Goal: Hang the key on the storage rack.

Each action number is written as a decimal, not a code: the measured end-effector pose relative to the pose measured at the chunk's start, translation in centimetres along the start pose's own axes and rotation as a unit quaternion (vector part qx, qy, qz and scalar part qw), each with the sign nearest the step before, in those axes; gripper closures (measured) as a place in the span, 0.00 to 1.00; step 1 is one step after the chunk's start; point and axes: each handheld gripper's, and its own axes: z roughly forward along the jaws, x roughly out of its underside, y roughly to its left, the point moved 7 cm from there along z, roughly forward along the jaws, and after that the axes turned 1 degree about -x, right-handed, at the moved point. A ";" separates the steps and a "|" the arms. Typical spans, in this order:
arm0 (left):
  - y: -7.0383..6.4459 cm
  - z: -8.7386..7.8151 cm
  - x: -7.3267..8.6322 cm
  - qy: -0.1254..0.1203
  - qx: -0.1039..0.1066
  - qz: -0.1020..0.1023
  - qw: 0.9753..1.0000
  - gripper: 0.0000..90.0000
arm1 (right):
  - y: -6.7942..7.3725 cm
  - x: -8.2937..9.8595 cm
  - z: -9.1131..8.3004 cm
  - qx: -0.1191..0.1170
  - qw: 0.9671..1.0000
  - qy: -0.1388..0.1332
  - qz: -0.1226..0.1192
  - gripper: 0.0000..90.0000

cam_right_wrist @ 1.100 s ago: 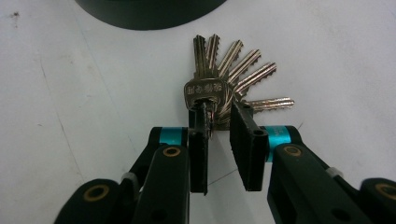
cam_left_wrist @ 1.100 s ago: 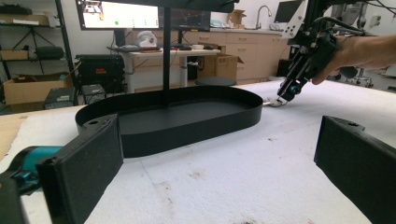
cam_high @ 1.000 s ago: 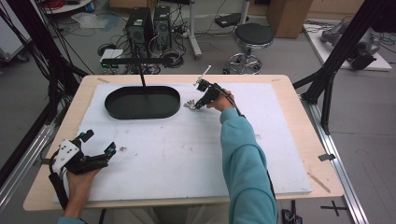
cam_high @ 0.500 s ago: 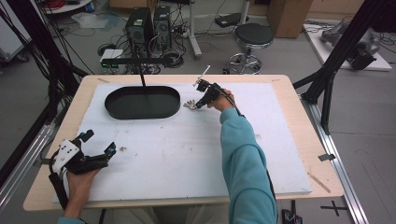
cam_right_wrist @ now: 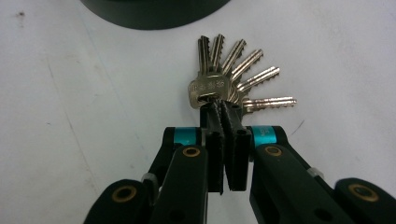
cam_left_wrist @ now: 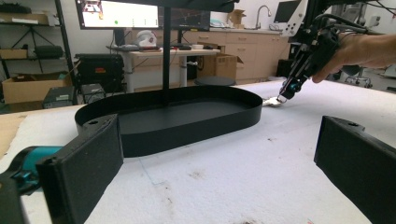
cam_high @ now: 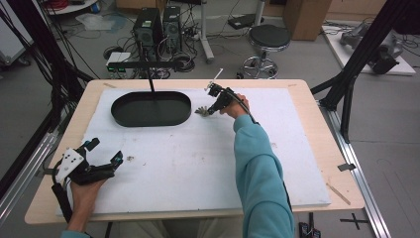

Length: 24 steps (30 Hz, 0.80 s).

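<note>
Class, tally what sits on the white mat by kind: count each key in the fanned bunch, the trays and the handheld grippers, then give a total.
Keys: 6, fanned, pinched at the heads
Black oval tray: 1
Grippers: 2, left gripper and right gripper
Total: 9

Silver keys (cam_right_wrist: 233,77), black tray (cam_high: 151,109), white table cover (cam_high: 198,163)

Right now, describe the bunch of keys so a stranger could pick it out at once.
Start at the black oval tray on the white mat. Just beside its right end, by the far edge, lies a fanned bunch of silver keys, pinched at the heads by the right tongs. It is the one shiny metal thing there.
</note>
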 end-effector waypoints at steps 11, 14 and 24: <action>0.1 0.2 -0.4 0.010 -0.001 0.010 1.000 0.02 | 1.3 -0.9 -2.9 -0.009 0.999 -0.045 -0.013 0.99; 0.3 0.4 -1.8 0.003 0.001 0.011 1.000 0.02 | 1.8 -1.1 -4.2 -0.011 0.998 -0.060 -0.020 0.99; -0.4 2.0 -6.5 0.024 0.073 0.021 0.997 0.02 | 4.6 -2.5 -9.3 -0.036 0.987 -0.148 -0.052 0.99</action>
